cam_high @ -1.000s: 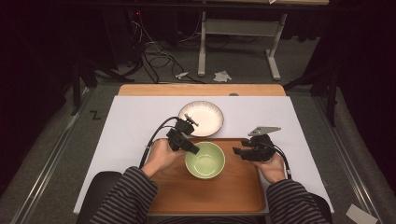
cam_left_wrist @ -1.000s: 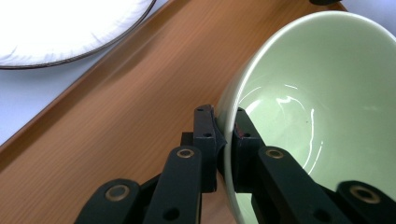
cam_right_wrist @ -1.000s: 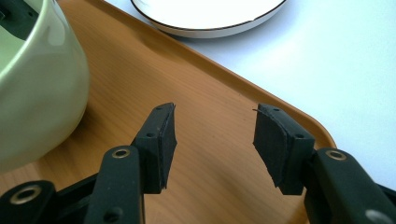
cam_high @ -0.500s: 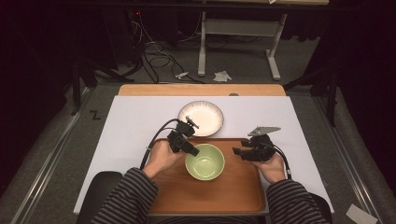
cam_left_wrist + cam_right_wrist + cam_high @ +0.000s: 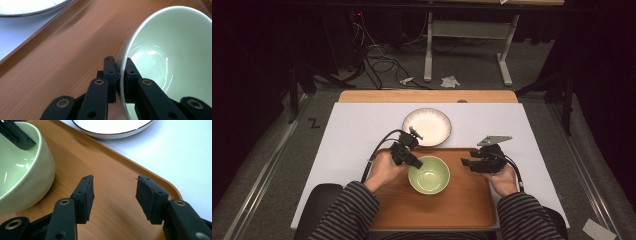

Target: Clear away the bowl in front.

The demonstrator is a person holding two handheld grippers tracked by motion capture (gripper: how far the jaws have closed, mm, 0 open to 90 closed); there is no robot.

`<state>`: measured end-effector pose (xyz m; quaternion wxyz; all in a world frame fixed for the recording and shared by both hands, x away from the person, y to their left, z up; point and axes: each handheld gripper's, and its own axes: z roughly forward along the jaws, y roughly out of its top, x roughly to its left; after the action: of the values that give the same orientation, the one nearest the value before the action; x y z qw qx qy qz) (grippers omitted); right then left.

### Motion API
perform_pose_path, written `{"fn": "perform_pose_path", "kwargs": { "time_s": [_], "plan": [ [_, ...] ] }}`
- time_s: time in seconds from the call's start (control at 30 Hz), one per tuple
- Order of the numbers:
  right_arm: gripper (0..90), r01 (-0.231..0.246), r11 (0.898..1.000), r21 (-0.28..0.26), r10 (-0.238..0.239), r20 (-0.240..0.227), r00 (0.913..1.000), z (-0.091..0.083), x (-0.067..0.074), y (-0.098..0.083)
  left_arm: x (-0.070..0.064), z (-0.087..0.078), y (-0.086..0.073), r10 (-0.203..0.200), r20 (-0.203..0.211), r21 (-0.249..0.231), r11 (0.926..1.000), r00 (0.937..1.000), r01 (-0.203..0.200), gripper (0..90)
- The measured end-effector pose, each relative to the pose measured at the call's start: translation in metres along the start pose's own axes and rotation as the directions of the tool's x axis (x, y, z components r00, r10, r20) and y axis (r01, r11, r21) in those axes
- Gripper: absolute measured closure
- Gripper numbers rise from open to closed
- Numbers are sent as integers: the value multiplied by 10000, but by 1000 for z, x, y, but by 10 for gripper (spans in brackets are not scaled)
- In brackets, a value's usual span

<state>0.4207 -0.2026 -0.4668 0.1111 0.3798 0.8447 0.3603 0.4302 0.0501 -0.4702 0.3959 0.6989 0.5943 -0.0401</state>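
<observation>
A pale green bowl [image 5: 429, 175] sits on the wooden tray [image 5: 462, 210] in front of the person. My left gripper [image 5: 418, 163] is shut on the bowl's left rim, one jaw inside and one outside the wall [image 5: 130, 47]. The bowl [image 5: 22, 167] also shows in the right gripper view, with the left gripper's jaw at its rim. My right gripper [image 5: 468, 163] hovers over the tray to the right of the bowl, jaws open and nothing between them [image 5: 113, 195].
A white plate [image 5: 427, 126] with a dark rim rests on the white table cover [image 5: 357, 130] just beyond the tray's far edge. The tray's raised rim [image 5: 140, 167] runs close past the right gripper.
</observation>
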Motion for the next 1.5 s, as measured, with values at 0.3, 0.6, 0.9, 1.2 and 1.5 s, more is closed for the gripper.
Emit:
{"fn": "perform_pose_path", "kwargs": {
  "time_s": [0.3, 0.6, 0.9, 1.2, 1.5],
  "plan": [
    [498, 10, 10000, 27, -10, 33, 10000, 0, 0, 0, 4, 2, 0, -154, -18, 34, 9999, 9999, 154, 842],
    [498, 65, 10000, 29, -66, 39, 10000, 0, 2, 0, 4, 3, -1, -174, 19, -73, 9998, 9998, 174, 840],
    [497, 157, 9999, 68, -157, 50, 9999, 2, 2, 0, 5, 3, -2, -249, 124, -192, 9995, 9996, 251, 834],
    [489, 193, 9997, 121, -193, 24, 9998, 2, 3, 0, 12, -3, -1, 494, 111, 498, 9975, 9987, -499, 827],
    [485, 200, 9997, 131, -200, 18, 9998, 2, 3, 0, 11, -5, 1, 281, 312, 123, 9995, 9991, -285, 765]
  ]
}}
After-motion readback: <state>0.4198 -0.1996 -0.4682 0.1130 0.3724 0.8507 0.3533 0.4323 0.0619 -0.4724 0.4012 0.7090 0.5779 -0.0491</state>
